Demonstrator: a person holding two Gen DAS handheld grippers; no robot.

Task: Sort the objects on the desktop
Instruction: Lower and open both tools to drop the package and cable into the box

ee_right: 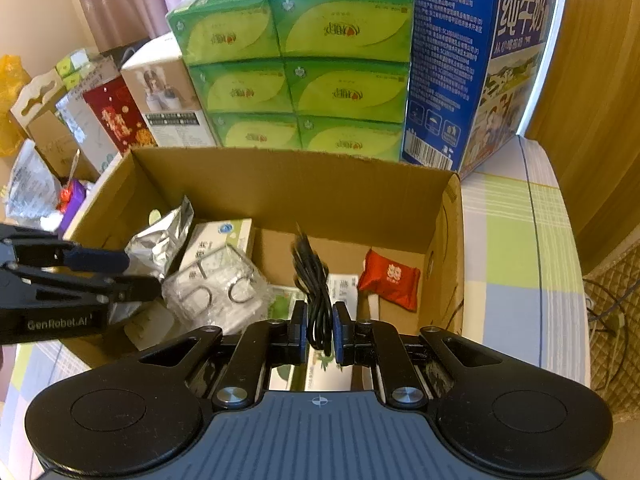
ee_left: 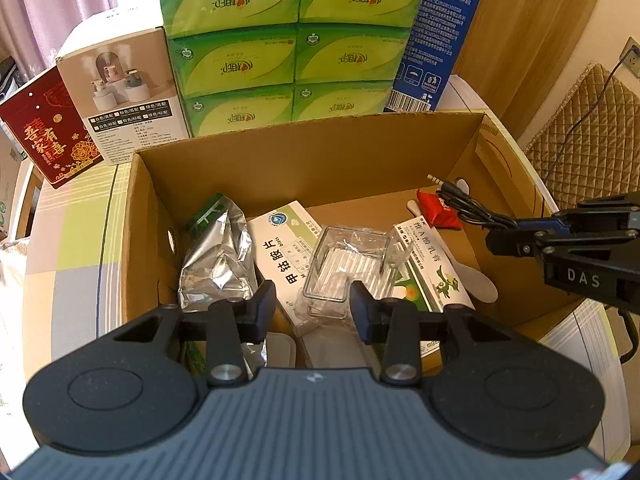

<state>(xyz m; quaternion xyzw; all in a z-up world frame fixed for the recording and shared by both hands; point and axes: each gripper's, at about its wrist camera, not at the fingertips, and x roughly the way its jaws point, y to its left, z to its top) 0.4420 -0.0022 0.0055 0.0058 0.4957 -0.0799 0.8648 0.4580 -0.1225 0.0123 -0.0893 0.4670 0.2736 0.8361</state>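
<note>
The right gripper (ee_right: 320, 330) holds a coiled black cable (ee_right: 314, 280) in clenched jaws above the cardboard box (ee_right: 280, 184). The left gripper (ee_left: 312, 308) hangs over a clear plastic tray (ee_left: 344, 268), jaws released and empty. The loose coil could slip or snag a neighbouring red packet (ee_right: 390, 278).

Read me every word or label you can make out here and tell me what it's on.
"DAS": right hand-held gripper
"GenRobot.AI": left hand-held gripper
"纯牛奶": blue carton
"吾家有喜": red box
Tissue packs, white medicine box, humidifier box: print too small or blurred.
</note>
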